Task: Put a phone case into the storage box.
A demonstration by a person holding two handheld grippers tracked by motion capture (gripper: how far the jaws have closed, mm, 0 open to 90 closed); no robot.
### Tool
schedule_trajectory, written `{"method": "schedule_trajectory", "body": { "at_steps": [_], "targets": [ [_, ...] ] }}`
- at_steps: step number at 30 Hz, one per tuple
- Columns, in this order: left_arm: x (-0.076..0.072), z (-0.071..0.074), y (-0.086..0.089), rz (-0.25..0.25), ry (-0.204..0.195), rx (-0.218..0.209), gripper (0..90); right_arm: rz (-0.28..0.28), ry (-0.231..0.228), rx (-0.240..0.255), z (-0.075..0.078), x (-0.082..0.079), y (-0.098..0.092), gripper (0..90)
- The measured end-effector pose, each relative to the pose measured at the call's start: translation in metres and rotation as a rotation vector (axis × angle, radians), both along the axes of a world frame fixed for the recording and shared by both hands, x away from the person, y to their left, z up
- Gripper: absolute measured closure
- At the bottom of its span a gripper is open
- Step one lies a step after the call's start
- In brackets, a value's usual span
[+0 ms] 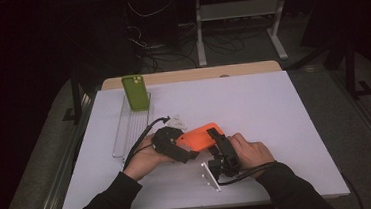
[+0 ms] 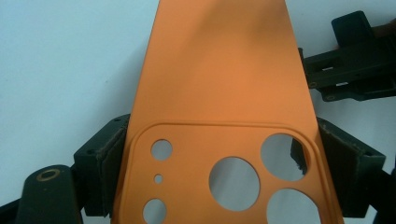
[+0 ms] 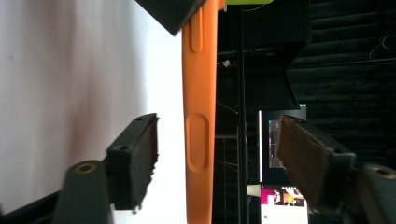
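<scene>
An orange phone case with camera cut-outs hangs just above the white table, near its front middle. My left gripper is shut on it. In the left gripper view both pads press the case's long edges at the camera-hole end. My right gripper comes in from the right at the case's other end. In the right gripper view the case's thin side, with its button bumps, stands between the jaws of this gripper. There is a gap to each pad, so it is open.
A green phone case stands upright at the far end of a clear tray on the left. A small white part lies behind the left hand. A white plate lies by the right hand. The table has bare room to the right.
</scene>
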State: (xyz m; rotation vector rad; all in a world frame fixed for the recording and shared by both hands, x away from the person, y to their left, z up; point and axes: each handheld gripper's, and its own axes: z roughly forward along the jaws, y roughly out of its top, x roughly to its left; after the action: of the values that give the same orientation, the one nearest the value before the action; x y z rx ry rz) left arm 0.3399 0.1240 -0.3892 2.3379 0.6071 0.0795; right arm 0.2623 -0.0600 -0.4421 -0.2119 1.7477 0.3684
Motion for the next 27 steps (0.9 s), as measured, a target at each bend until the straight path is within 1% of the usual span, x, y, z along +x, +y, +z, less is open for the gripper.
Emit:
{"method": "schedule_trajectory", "body": {
  "at_steps": [1,2,4,10,12,14,20,22,23,24,25,26,27],
  "targets": [
    [-0.0006,-0.0004,-0.0006,0.003,0.006,-0.007,15.4,0.001,0.0,0.004,-0.0004,-0.0006,0.0004,34.3],
    [-0.0004,0.0001,-0.0003,-0.006,-0.002,0.005,15.4,0.007,-0.003,0.002,-0.0003,-0.001,0.0007,37.4],
    [-0.0008,0.0003,-0.0005,-0.012,-0.001,0.011,15.4,0.016,0.002,-0.006,-0.0008,-0.0019,0.0015,43.1],
    [-0.0005,0.0,-0.0008,-0.02,-0.008,0.016,15.4,0.026,0.012,-0.023,-0.0019,-0.003,0.0014,54.4],
    [-0.0006,-0.0001,-0.0006,-0.016,-0.005,0.016,15.4,0.02,0.032,-0.029,-0.0024,-0.0029,0.001,58.3],
    [-0.0008,-0.0003,-0.0006,-0.016,-0.002,0.016,15.4,0.022,0.041,-0.036,-0.0026,-0.003,0.0007,61.8],
    [-0.0004,-0.0004,-0.0009,-0.023,-0.007,0.018,15.4,0.024,0.054,-0.044,-0.0024,-0.0032,0.0006,71.5],
    [-0.0012,-0.0013,-0.002,-0.014,-0.001,0.007,15.4,0.025,0.058,-0.047,-0.002,-0.0037,0.0015,73.4],
    [-0.0004,-0.0007,-0.0011,-0.024,0.0,0.021,15.3,0.023,0.054,-0.046,-0.0019,-0.0039,0.0019,73.9],
    [-0.0004,-0.0007,-0.001,-0.019,0.009,0.018,15.3,0.022,0.053,-0.049,-0.002,-0.004,0.0021,74.8],
    [0.0,-0.0009,-0.001,-0.018,0.014,0.008,15.3,0.02,0.053,-0.049,-0.0017,-0.0041,0.0022,75.5],
    [-0.0005,-0.0011,-0.0015,-0.007,0.02,-0.007,15.3,0.018,0.05,-0.049,-0.0013,-0.0041,0.0022,76.3],
    [0.0002,-0.0009,-0.0011,-0.009,0.023,-0.011,15.2,0.016,0.048,-0.05,-0.001,-0.0042,0.0021,77.4]
  ]
}}
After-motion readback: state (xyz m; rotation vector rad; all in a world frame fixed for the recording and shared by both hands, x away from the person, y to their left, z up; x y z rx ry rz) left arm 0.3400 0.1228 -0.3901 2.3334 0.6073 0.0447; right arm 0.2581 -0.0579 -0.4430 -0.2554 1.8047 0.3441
